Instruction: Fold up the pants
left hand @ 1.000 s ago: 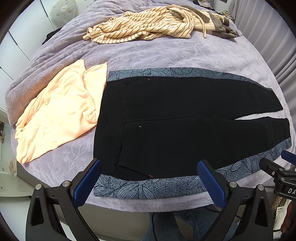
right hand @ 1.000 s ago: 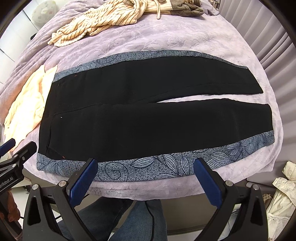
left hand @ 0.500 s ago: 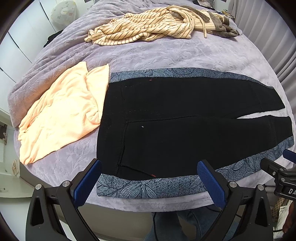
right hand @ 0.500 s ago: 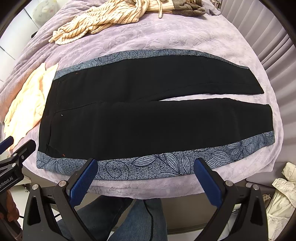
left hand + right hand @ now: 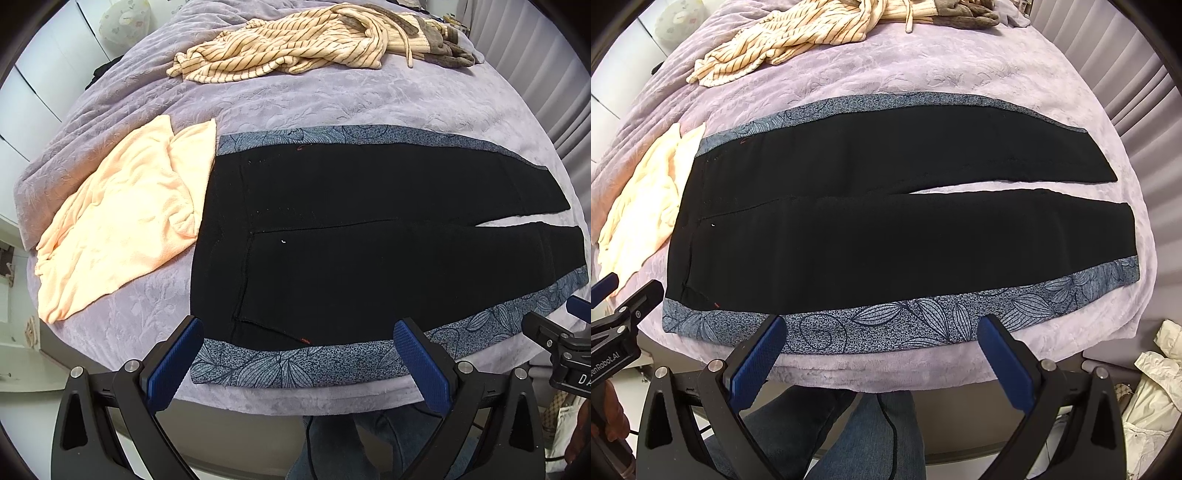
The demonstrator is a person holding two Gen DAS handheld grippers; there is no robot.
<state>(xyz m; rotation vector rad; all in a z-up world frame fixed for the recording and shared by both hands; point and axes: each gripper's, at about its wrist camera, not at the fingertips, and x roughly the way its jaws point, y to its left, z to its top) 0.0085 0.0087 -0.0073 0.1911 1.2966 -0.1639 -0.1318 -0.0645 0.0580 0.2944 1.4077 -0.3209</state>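
Two grippers, both spread wide, nothing held between the blue pads. Left gripper [image 5: 297,360] poised over the near edge of the bed, above the waist end of the pants [image 5: 369,236]; left pad [image 5: 173,363] off the fabric's near-left corner, over bare blanket. Right gripper [image 5: 881,354] poised further along the same near edge, over the patterned side stripe [image 5: 923,321]; not touching cloth as far as visible.

Pants laid flat and unfolded across the lilac blanket [image 5: 332,96], waistband to the left, legs running right. Black front panels, blue-grey leaf-print stripe along both outer seams. Legs lying side by side, touching near the crotch, parted by a narrow wedge of blanket toward the hems.

Peach garment [image 5: 114,229] crumpled on the blanket, just beside the waistband, edge touching or slightly under it; cannot tell which. Striped cream garment [image 5: 288,51] heaped at the far side of the bed, well apart from the pants.

Denim-clad legs [image 5: 827,435] visible below the bed edge.
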